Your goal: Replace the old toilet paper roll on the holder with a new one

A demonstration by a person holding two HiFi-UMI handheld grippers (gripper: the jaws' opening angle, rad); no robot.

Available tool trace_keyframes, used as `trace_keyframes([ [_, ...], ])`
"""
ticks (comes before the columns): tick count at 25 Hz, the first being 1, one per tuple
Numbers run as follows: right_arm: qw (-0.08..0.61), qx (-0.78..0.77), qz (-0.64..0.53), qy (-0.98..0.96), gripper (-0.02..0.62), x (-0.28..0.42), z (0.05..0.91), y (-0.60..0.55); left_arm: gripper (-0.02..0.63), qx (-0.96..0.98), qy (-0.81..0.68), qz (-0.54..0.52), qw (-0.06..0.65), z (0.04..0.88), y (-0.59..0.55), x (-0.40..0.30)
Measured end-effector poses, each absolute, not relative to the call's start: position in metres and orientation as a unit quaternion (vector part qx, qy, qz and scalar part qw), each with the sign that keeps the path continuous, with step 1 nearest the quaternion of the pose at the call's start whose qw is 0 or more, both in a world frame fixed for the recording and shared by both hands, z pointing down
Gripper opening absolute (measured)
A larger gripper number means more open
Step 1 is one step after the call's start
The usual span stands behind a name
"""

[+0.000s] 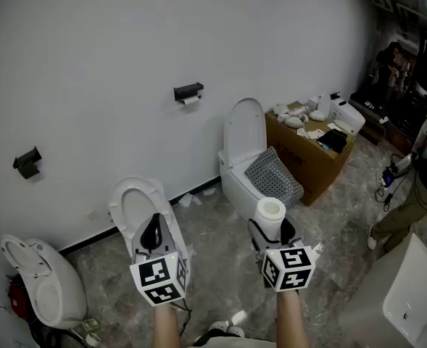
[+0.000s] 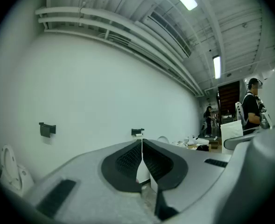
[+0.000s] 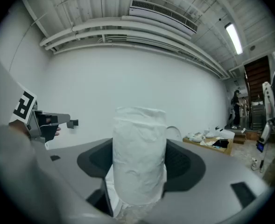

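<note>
A new white toilet paper roll stands upright between the jaws of my right gripper, which is shut on it. My left gripper is shut with its pads together and holds nothing. On the white wall ahead hangs a black holder with a small, nearly used-up roll under it. A second black holder further left carries no roll. Both grippers are well back from the wall.
Three white toilets stand along the wall: one with its lid up, one below my left gripper, one at the far left. A cardboard box with small items stands right of them. A person stands at the right edge.
</note>
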State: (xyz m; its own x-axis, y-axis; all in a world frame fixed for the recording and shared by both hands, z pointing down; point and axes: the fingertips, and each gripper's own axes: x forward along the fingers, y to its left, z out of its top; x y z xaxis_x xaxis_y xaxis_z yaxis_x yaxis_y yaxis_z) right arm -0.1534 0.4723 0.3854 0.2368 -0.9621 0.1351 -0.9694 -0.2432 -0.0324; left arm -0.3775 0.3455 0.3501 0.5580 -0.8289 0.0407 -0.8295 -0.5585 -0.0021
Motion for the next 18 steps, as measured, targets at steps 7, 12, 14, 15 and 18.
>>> trace_keyframes([
  [7,0.026,0.784,0.064,-0.617,0.304,-0.154,0.387,0.471,0.012,0.882,-0.47,0.02,0.009,0.352,0.346,-0.377],
  [12,0.027,0.783,0.064,-0.619,0.304,-0.157,0.386,0.468,0.012,0.883,-0.47,0.02,0.011,0.351,0.343,-0.379],
  [14,0.026,0.782,0.065,-0.619,0.304,-0.157,0.385,0.466,0.012,0.883,-0.469,0.02,0.012,0.351,0.341,-0.379],
  [15,0.024,0.782,0.066,-0.619,0.304,-0.157,0.385,0.464,0.012,0.883,-0.469,0.019,0.012,0.351,0.339,-0.379],
  [18,0.017,0.78,0.069,-0.621,0.304,-0.159,0.386,0.457,0.013,0.884,-0.468,0.014,0.008,0.351,0.333,-0.38],
])
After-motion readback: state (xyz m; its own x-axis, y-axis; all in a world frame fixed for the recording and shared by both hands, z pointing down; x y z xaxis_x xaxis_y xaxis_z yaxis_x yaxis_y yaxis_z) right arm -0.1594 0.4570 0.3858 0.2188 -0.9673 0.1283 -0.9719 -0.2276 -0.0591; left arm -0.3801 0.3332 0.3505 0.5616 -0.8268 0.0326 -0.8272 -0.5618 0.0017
